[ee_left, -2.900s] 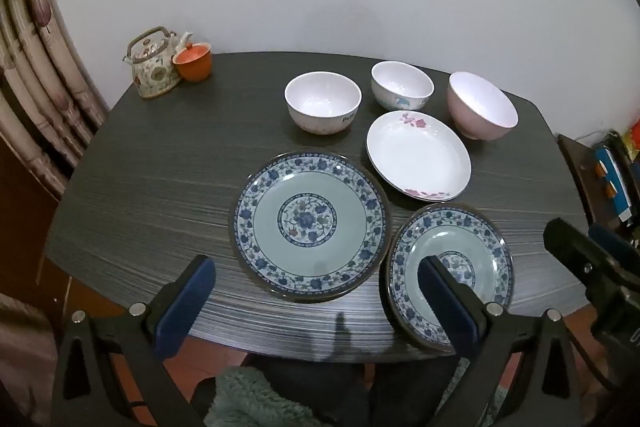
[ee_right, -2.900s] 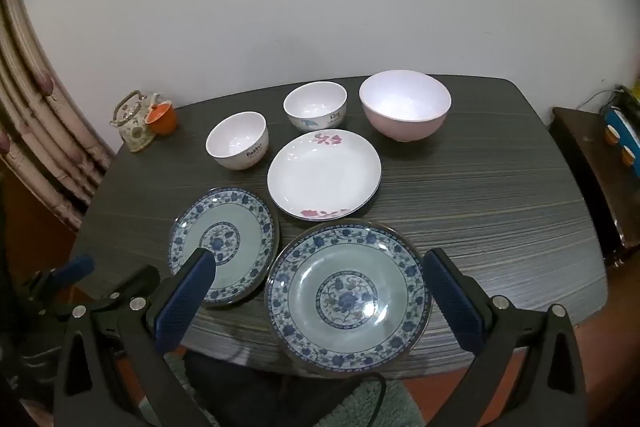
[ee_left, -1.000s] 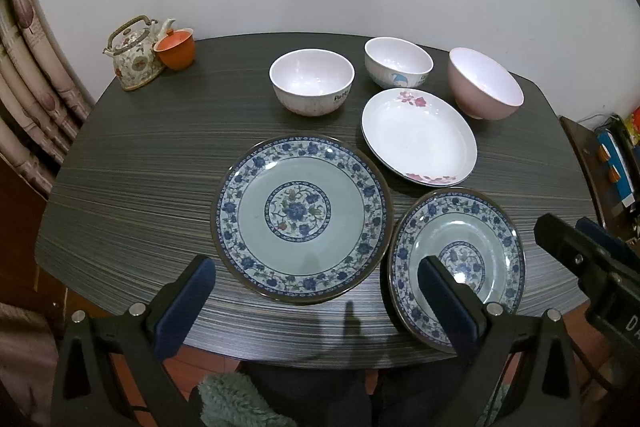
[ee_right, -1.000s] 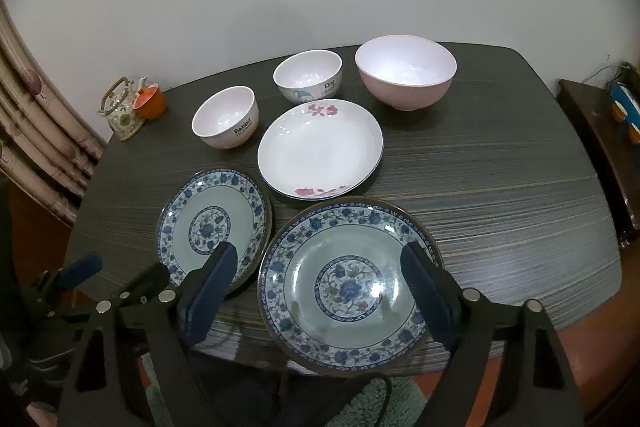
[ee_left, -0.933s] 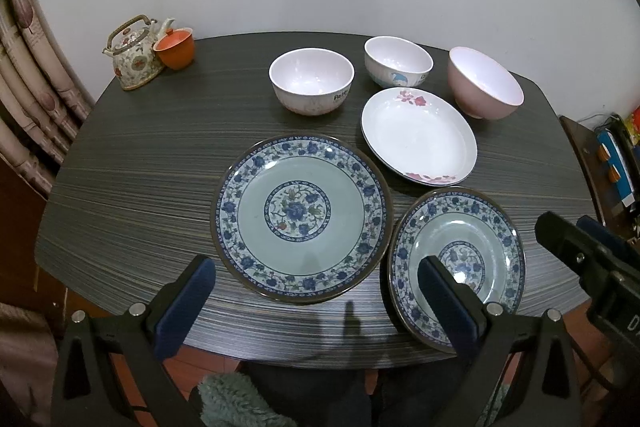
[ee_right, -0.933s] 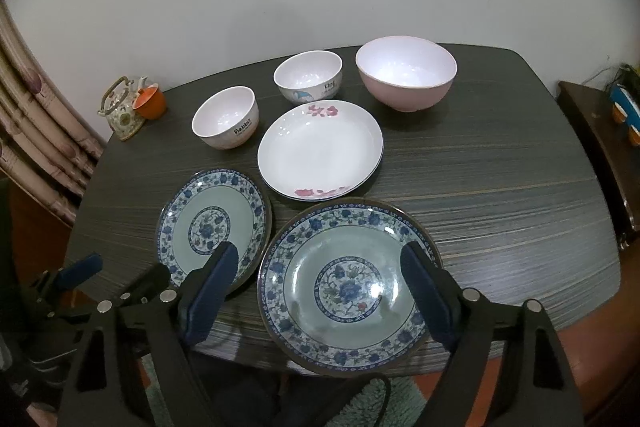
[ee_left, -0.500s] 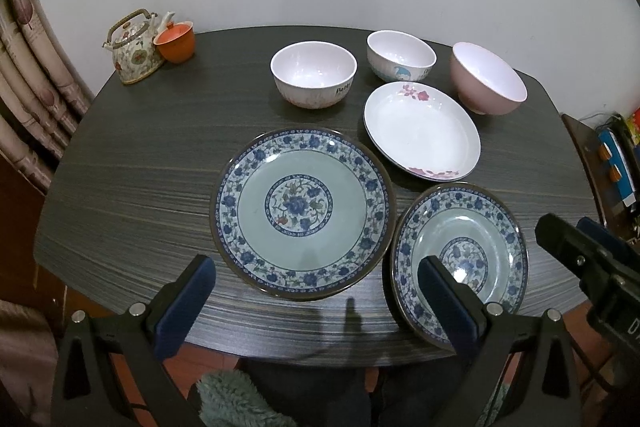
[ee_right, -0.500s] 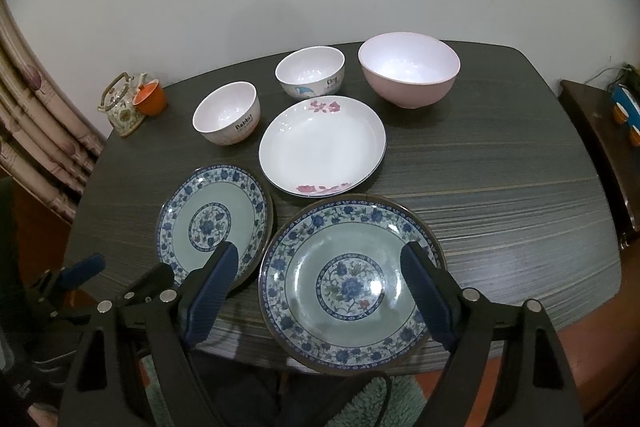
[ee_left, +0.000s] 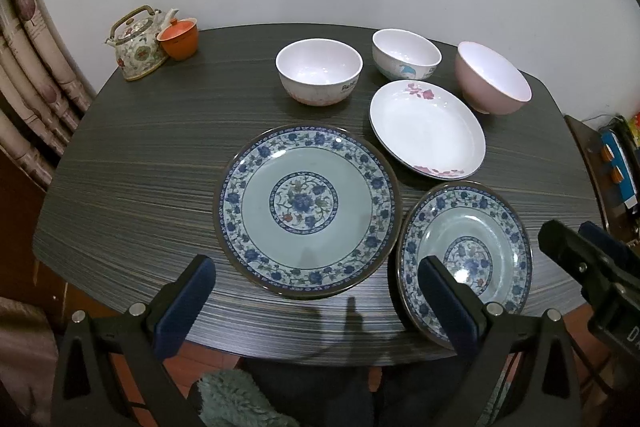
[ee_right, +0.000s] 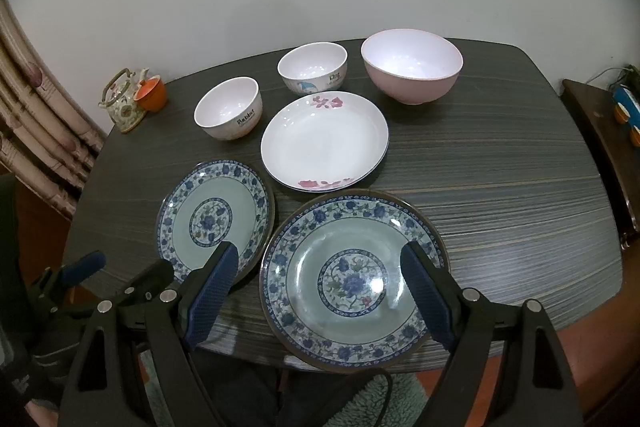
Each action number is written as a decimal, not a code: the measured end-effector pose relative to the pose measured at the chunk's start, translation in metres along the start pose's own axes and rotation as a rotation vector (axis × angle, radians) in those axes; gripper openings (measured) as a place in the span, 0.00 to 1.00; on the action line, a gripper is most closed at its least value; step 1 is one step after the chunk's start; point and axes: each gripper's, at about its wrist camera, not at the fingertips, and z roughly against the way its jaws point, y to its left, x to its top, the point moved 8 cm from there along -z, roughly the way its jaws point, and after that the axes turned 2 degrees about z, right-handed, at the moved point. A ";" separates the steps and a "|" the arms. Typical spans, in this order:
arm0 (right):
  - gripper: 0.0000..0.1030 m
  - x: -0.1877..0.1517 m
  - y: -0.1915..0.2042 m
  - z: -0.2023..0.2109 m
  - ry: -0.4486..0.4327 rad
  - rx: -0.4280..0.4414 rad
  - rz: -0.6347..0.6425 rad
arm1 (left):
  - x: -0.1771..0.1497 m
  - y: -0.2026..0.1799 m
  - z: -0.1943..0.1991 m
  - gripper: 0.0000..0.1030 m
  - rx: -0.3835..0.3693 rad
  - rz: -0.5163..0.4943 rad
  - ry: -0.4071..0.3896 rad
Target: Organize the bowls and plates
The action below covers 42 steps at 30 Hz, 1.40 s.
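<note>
Two blue-patterned plates lie at the table's front: the left one and the right one. A white plate with pink flowers lies behind them. Three bowls stand in a row at the back: a white bowl, a white bowl with a blue print, and a pink bowl. My left gripper is open and empty before the left plate. My right gripper is open and empty over the right plate.
A floral teapot and an orange cup stand at the dark table's back left corner. Curtains hang at the left. A side shelf stands to the right.
Both grippers have moved forward and a little lower toward the front plates. The right gripper's jaws have narrowed slightly since 2.9 s ago. No dish has moved.
</note>
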 end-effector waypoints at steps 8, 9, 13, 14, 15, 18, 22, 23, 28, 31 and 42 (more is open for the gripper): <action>0.79 -0.004 0.000 -0.005 0.001 -0.009 0.011 | 0.000 0.010 -0.005 1.00 0.010 0.010 -0.001; 0.79 -0.004 0.001 -0.005 -0.005 -0.010 0.016 | 0.000 0.011 -0.005 1.00 -0.001 0.014 -0.002; 0.79 -0.001 0.004 -0.002 -0.044 0.065 0.012 | 0.004 0.019 -0.008 1.00 -0.050 0.042 0.003; 0.79 0.000 0.006 -0.002 -0.046 0.091 0.014 | 0.006 0.022 -0.008 1.00 -0.064 0.053 0.005; 0.78 0.001 0.007 -0.003 -0.046 0.114 0.012 | 0.007 0.026 -0.008 1.00 -0.076 0.064 0.006; 0.78 0.003 0.014 -0.006 -0.032 0.180 0.026 | 0.012 0.039 -0.011 1.00 -0.131 0.120 0.018; 0.78 0.004 0.031 -0.012 -0.010 0.231 0.106 | 0.020 0.058 -0.015 1.00 -0.214 0.196 0.028; 0.78 0.003 0.034 -0.014 -0.002 0.250 0.112 | 0.022 0.064 -0.017 1.00 -0.229 0.214 0.032; 0.73 0.006 0.044 -0.037 0.079 0.322 0.110 | 0.030 0.088 -0.030 0.95 -0.290 0.306 0.060; 0.65 0.011 0.045 -0.060 0.141 0.368 0.075 | 0.031 0.101 -0.041 0.85 -0.300 0.348 0.089; 0.36 0.025 0.051 -0.126 0.302 0.456 -0.026 | 0.025 0.128 -0.084 0.37 -0.398 0.478 0.205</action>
